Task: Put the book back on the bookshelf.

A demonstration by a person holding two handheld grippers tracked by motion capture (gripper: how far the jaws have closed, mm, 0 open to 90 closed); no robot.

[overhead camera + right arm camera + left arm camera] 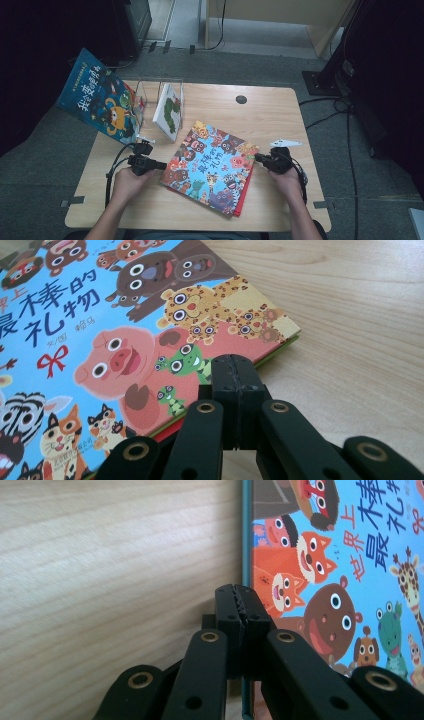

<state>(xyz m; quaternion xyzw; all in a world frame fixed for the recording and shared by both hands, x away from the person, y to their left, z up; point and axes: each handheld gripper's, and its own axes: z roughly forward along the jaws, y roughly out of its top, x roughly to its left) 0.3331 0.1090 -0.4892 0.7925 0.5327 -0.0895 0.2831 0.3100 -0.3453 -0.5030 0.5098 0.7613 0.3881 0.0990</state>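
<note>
A blue picture book with cartoon animals on its cover [212,167] lies flat on the pale wooden table [280,115], atop a red book [243,200]. From above, the left gripper [161,165] meets its left edge and the right gripper [258,157] its right edge. The gripper views show both pairs of jaws pressed together, empty (tips at the cover's edge). The high view adds a blue monster book [100,97] leaning at a clear stand [152,95].
</note>
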